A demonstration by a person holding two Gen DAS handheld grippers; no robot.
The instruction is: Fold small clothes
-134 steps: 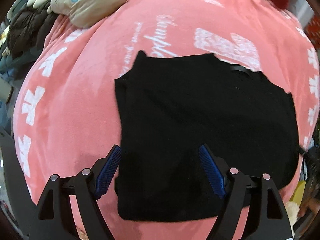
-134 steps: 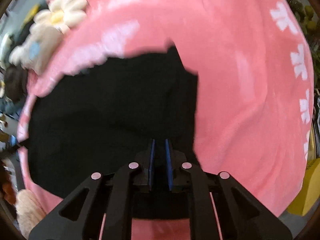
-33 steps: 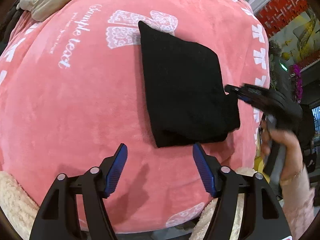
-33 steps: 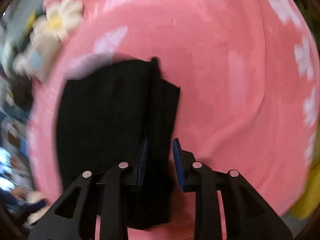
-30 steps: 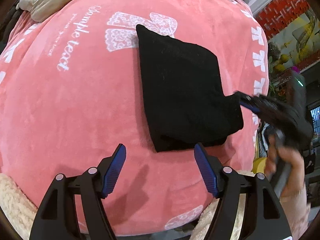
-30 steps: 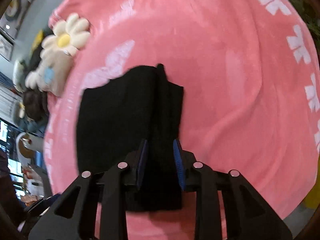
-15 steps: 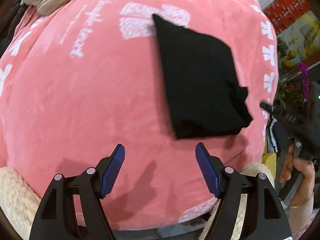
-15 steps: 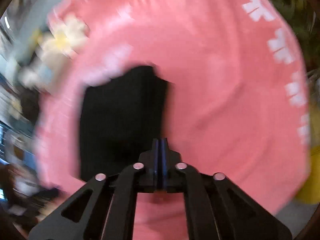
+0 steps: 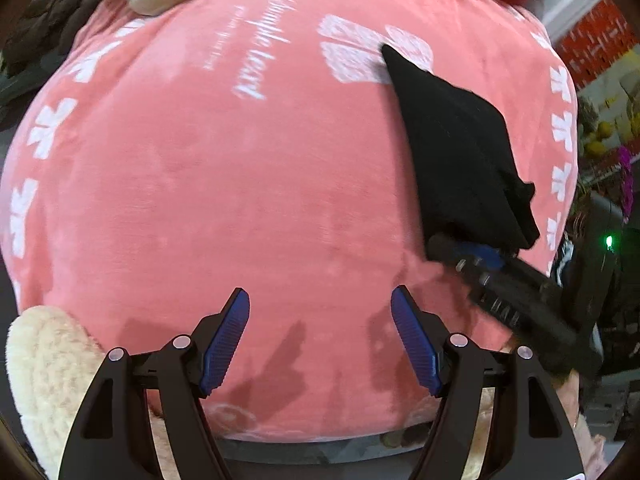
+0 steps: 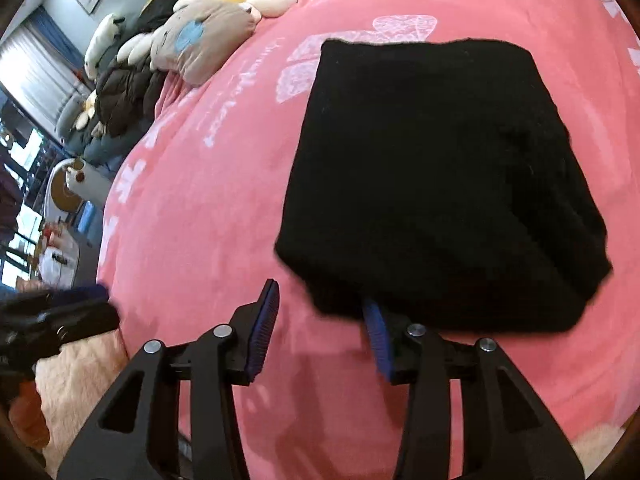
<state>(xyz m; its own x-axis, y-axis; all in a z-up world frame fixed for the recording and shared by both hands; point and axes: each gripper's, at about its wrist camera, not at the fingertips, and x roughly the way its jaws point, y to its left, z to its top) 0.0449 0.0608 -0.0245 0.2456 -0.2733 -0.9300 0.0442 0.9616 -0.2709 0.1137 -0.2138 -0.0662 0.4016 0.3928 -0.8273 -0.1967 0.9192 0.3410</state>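
A: Where the folded black knit garment [image 10: 436, 184] is laid, can it be told from both wrist views?

B: It is laid flat on a pink plush blanket with white lettering [image 9: 224, 184], as a compact stack of layers. From the left gripper [image 9: 320, 336] it is seen ahead and well to the right; from the right gripper [image 10: 324, 336] it is seen directly ahead and slightly right, its near edge just over the right blue pad.

A: How are the tongs held?

B: Both are spread wide and nothing is gripped. Whether the right pad is actually touched by the cloth cannot be told; the edge is blurred.

A: Which hand is nearer?

B: The right is judged much nearer, so any next pinch or nudge would probably be made there.
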